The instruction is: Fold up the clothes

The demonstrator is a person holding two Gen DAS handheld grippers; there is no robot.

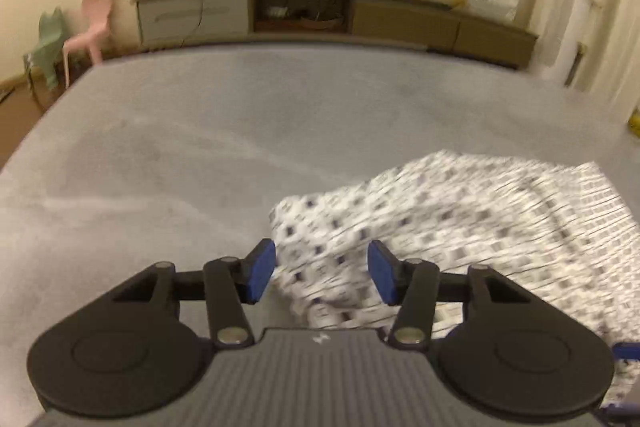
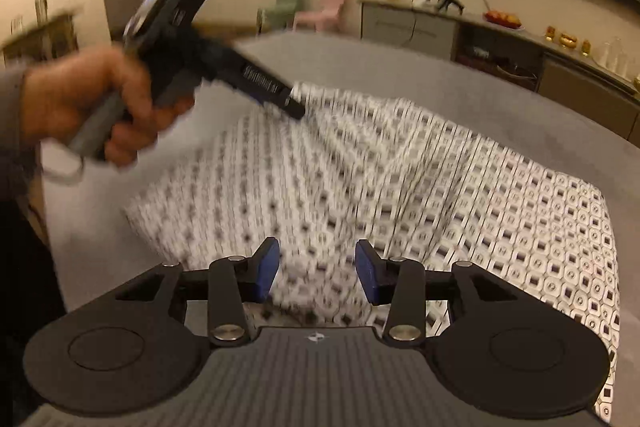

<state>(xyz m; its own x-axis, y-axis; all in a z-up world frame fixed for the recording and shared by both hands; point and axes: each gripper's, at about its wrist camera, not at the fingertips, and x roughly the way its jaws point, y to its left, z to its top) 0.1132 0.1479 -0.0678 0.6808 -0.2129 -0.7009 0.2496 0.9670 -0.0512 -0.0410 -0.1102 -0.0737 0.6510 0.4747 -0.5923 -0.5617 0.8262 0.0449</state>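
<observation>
1. Left gripper (image 1: 321, 271) hangs over the near edge of the patterned garment (image 1: 460, 227), blue pads (image 1: 262, 269) spread with a clear gap; cloth shows under that gap, but neither pad presses on it as far as the blur lets me judge.
2. Right gripper (image 2: 317, 270) now: fingers apart too, the garment (image 2: 360, 179) bunched below and between them (no pinch visible here either).
3. The garment itself, white with small dark squares, lies rumpled on the grey bed surface (image 1: 200, 131), piled into a ridge in the middle and flatter toward the right edge in the right wrist view.
4. In the right wrist view, the person's left hand (image 2: 92, 107) wraps the other gripper's handle, its tip (image 2: 294, 109) meeting the top of the cloth ridge, heavily blurred.
5. Beyond the bed: a low cabinet (image 1: 320, 15) along the wall and a pink chair (image 1: 90, 27) at the left.
</observation>
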